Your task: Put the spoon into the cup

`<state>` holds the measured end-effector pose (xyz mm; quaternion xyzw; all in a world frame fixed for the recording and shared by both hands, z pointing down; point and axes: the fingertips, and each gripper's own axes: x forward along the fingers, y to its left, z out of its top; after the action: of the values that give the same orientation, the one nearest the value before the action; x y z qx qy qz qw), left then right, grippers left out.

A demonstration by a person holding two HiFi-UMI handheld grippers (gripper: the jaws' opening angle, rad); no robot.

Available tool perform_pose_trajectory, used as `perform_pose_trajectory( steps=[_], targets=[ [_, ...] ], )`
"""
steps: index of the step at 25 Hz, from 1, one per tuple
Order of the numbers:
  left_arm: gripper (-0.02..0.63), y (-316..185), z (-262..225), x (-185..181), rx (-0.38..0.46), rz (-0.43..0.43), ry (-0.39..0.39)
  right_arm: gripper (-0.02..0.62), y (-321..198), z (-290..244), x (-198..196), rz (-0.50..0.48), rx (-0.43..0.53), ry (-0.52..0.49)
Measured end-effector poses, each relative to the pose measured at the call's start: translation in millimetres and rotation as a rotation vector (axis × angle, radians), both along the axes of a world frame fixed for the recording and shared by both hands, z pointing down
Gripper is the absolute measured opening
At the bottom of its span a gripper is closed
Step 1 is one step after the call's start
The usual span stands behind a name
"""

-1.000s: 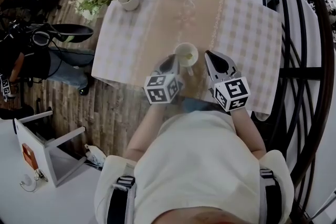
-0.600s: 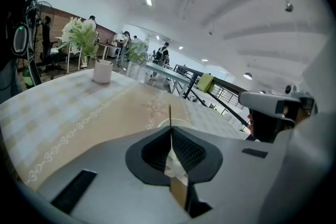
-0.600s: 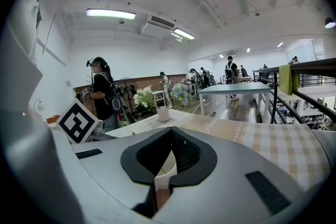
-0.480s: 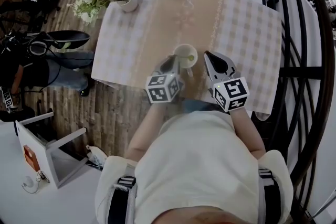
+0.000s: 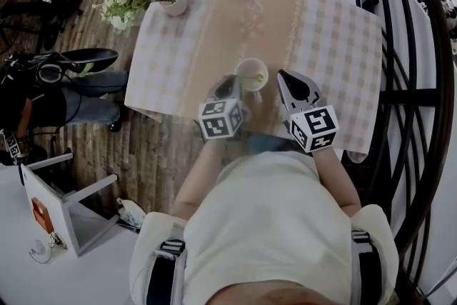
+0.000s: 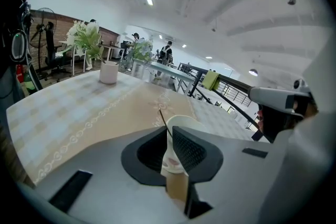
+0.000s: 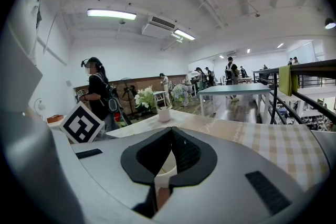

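Spoon (image 5: 258, 77) is sitting in the cup (image 5: 247, 72), with its green end poking up by the rim, so the job is looking nearly done. The cup is standing on the table (image 5: 214, 25), near the edge by the person. The left gripper (image 5: 233, 84) is pinching the cup's side. Its jaws are almost together with the white wall between them, and it seems to be holding the cup steady. The right gripper (image 5: 283, 77) is hanging just beside the cup, jaws pressed together with nothing in them. Next, I think the left gripper is going to need to let go softly. Then both should pull away without bumping the cup.
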<state>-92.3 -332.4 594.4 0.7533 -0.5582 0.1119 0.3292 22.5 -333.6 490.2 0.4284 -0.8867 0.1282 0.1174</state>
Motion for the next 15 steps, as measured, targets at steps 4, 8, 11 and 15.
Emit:
perform_pose_trajectory(
  steps=[4, 8, 11, 15],
  targets=[
    [0.103, 5, -2, 0, 0.009, 0.009, 0.023, 0.0, 7, 1, 1, 0.004, -0.001, 0.001],
    [0.103, 12, -6, -7, 0.023, -0.003, 0.021, 0.0, 18, 0, -3, 0.004, 0.002, 0.001],
    [0.103, 22, -11, -11, 0.03, -0.004, 0.026, 0.0, 30, -1, -3, 0.006, 0.005, 0.001],
    [0.103, 39, -18, -14, 0.045, -0.003, 0.032, 0.0, 46, -3, -2, 0.012, 0.012, 0.002]
  ],
)
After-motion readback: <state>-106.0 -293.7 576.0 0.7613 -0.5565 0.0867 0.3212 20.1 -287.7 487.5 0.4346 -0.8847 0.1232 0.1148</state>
